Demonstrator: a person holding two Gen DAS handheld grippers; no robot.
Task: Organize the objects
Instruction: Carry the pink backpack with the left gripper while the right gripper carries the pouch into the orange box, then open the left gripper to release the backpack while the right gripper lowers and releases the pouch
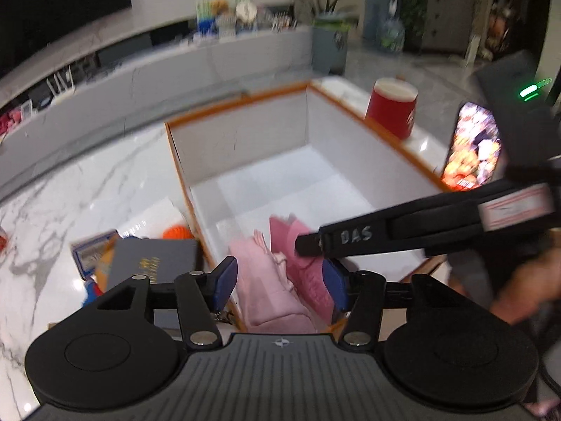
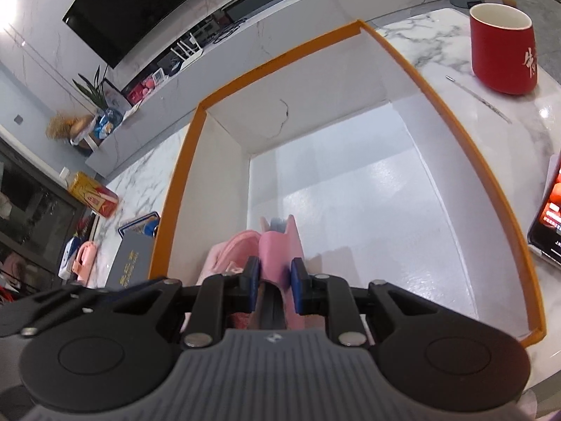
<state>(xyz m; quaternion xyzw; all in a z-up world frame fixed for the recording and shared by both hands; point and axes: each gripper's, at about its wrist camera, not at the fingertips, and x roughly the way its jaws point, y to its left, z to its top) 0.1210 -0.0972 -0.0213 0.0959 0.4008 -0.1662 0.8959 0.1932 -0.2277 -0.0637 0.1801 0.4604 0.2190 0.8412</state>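
One white box [image 2: 350,161] with an orange rim is sitting on the marble table [image 2: 438,42], and two pink things are lying at its near end: a pale pink folded cloth [image 1: 266,287] and a darker pink piece [image 1: 308,266] just beside it. The left gripper [image 1: 280,282] is hovering over them with its blue pads [image 1: 224,280] spread apart, touching neither piece. The right gripper [image 2: 275,286] is pinching the darker pink piece between its pads, pressed close on it, low inside the box. One red cup [image 2: 503,49] is standing on the table beyond the box's right wall, and one lit phone [image 1: 473,147] is lying near that wall. Only the left wrist view is showing an orange ball [image 1: 177,233] and the right gripper's black arm crossing over the box; only the right wrist view is showing a yellow and red pack [image 2: 93,194]. One dark book [image 1: 154,263] is lying left of the box in both.
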